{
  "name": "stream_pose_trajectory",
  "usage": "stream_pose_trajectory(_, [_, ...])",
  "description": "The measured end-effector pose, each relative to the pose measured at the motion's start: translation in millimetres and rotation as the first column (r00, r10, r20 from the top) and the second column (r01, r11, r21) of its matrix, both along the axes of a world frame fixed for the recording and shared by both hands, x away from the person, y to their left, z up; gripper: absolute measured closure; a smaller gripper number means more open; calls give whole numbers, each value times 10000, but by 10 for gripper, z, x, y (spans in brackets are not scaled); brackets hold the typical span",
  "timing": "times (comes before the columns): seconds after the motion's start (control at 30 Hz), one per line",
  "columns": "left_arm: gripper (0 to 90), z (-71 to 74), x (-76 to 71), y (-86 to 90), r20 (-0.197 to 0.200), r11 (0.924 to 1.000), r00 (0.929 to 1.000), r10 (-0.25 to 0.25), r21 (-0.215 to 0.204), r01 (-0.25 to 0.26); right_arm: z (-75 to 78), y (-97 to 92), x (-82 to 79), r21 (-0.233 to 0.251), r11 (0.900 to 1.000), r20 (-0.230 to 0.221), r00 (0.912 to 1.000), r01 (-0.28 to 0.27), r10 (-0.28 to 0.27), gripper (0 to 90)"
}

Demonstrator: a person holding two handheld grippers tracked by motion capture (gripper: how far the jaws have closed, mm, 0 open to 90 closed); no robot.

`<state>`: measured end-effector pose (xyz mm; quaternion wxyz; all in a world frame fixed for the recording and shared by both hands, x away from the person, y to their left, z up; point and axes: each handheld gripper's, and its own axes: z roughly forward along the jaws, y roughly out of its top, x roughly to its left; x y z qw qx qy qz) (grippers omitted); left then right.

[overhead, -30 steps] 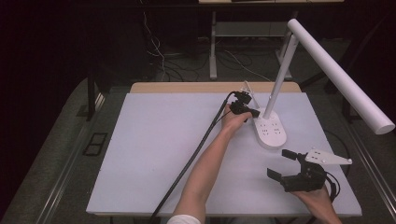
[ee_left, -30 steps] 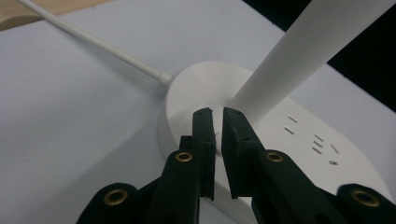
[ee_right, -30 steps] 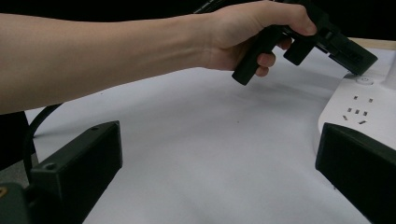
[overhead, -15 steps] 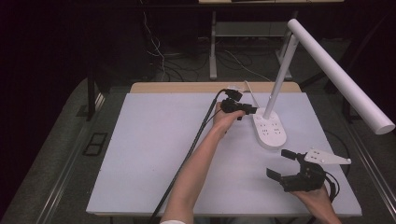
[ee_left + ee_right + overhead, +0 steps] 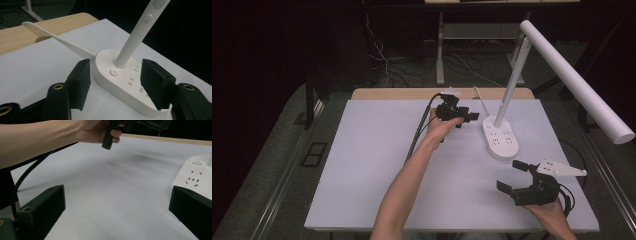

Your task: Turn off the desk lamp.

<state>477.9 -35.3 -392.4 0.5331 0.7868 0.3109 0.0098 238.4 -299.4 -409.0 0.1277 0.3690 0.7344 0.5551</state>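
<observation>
left gripper (image 5: 468, 117) jaws just opening, empty, near lamp base (image 5: 500, 137).

room dark | floor (image 5: 272, 165) grey | far desk legs (image 5: 440, 55) white | cables (image 5: 384, 57) on floor

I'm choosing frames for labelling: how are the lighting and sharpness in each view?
High view: white table evenly lit, surroundings nearly black, lamp sharp. Left gripper view: lamp base crisp, background dark beyond the table edge. Right gripper view: table surface smeared and soft, left hand slightly blurred.
</observation>
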Motion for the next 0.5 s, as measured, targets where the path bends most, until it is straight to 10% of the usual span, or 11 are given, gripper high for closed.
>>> stream_pose_trajectory(0.5, [154, 191, -287, 521, 215, 9986, 9995, 234, -479, -223, -3, 15, -4, -25, 10000, -21, 10000, -35, 35, 4])
